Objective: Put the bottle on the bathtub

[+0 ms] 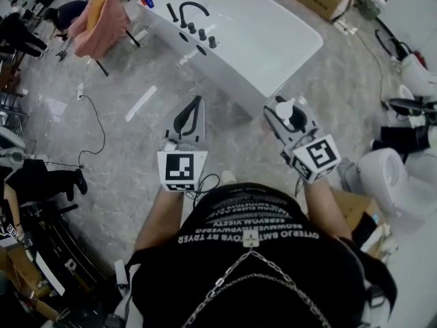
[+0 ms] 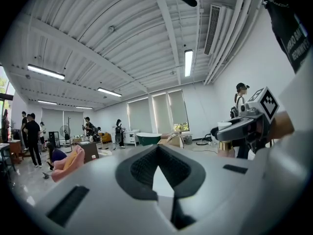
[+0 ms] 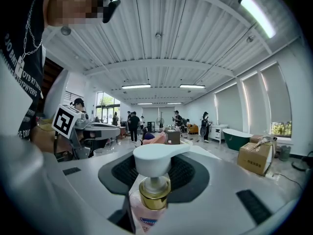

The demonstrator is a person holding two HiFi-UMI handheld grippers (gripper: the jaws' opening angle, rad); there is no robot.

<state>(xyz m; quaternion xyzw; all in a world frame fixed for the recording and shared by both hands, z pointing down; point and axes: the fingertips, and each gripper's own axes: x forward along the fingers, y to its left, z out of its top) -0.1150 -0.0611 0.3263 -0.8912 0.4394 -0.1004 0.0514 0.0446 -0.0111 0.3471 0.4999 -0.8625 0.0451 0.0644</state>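
One pink plastic pump bottle [image 3: 152,199] with a gold collar and a white pump head stands upright between the jaws of the right gripper [image 1: 292,118], which are clamped on its body. It hangs over the grey stone floor [image 1: 123,135], short of the white bathtub [image 1: 273,39]. I judge it light, stiff, rather slick and top-heavy, so a hold on the body suits it better than the neck. The left gripper [image 1: 190,118] has its jaws met at the tips, with nothing between them.
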